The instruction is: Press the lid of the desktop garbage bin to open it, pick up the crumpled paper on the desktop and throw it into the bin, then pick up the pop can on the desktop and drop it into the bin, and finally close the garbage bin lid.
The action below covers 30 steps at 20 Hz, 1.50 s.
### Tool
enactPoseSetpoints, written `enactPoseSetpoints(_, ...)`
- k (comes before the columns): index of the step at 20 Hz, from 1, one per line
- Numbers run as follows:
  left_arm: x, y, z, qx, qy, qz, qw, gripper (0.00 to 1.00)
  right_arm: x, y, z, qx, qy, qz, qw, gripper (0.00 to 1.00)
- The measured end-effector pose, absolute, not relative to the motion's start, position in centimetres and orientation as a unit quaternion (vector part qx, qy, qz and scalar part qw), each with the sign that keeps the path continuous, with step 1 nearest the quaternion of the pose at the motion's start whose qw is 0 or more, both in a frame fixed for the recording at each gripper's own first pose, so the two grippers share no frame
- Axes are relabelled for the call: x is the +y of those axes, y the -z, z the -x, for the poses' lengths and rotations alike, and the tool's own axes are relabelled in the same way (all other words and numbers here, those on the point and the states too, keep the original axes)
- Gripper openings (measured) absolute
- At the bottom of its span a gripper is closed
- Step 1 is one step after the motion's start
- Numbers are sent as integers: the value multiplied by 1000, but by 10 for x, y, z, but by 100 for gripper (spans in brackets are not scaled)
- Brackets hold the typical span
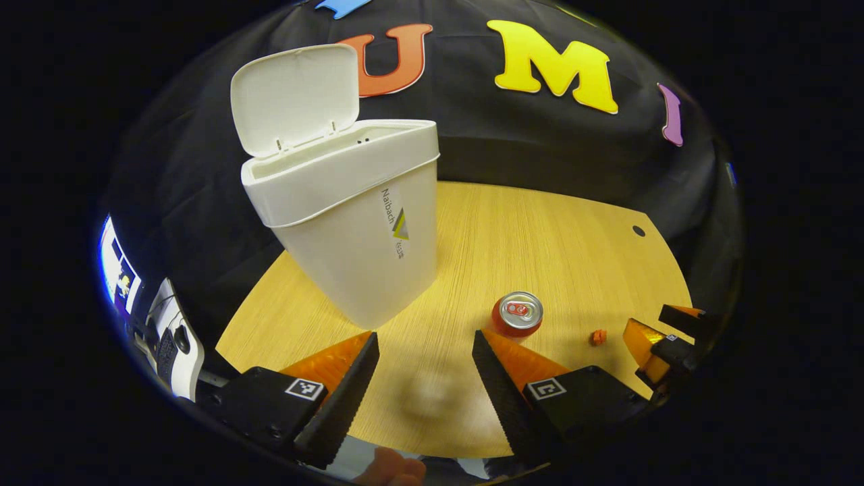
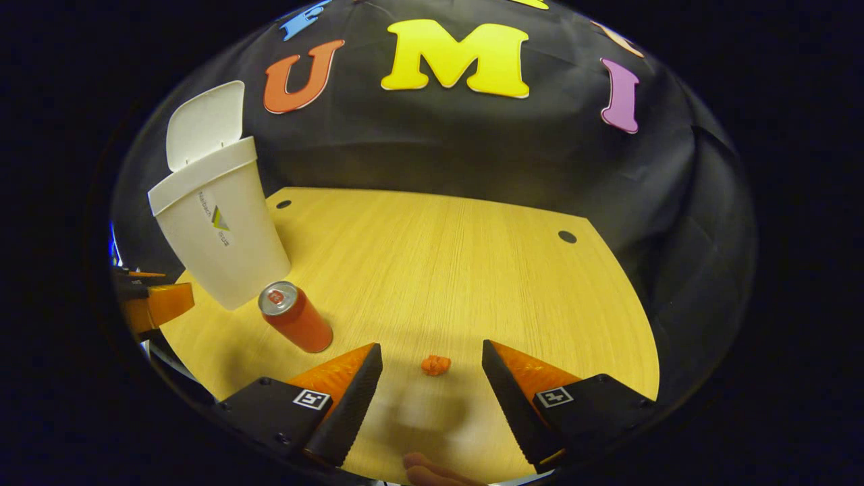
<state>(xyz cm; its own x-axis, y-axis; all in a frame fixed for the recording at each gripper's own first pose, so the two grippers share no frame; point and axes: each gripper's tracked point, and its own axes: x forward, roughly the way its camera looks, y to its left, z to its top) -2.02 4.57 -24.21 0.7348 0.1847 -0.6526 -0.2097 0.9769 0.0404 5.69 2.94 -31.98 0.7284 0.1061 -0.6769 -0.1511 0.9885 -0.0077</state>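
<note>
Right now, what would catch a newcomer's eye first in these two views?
The white bin stands at the desk's left with its lid flipped up. A red pop can stands upright just in front of it. A small orange crumpled paper lies on the wooden desk ahead of the open right gripper; the left gripper is open too.

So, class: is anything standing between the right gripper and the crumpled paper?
Nothing visible. The crumpled paper lies on bare table just ahead of the open right gripper; the pop can stands off to the left.
</note>
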Motion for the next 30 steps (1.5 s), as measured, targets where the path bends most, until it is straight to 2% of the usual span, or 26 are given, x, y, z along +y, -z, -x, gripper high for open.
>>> enactPoseSetpoints(5,37,255,19,361,-95,12,928,93,17,374,-69,433,-52,50,898,94)
enactPoseSetpoints(8,39,261,21,365,-96,-1,926,93,24,392,-74,455,-62,51,887,94)
enactPoseSetpoints(9,40,263,22,366,-97,-2,925,93,25,398,-75,466,-65,49,881,87)
enactPoseSetpoints(12,43,269,26,374,-101,2,922,93,26,407,-76,497,-64,40,864,82)
enactPoseSetpoints(13,44,269,26,374,-102,3,922,93,26,412,-77,507,-61,37,859,73)
enactPoseSetpoints(18,51,267,29,372,-112,5,922,93,31,423,-76,544,-65,38,835,61)
enactPoseSetpoints(24,56,262,36,367,-115,3,923,93,33,427,-75,569,-62,44,819,57)
enactPoseSetpoints(25,56,261,38,367,-115,4,923,93,30,427,-76,570,-55,44,818,43)
enactPoseSetpoints(27,58,260,42,365,-115,5,924,93,25,424,-77,569,-42,41,820,46)
enactPoseSetpoints(28,58,260,44,365,-115,5,924,93,24,425,-76,569,-39,36,821,41)
enactPoseSetpoints(29,58,259,46,364,-114,6,924,93,24,424,-76,567,-42,31,822,31)
enactPoseSetpoints(30,59,260,48,365,-114,6,924,93,24,421,-75,563,-45,30,825,31)
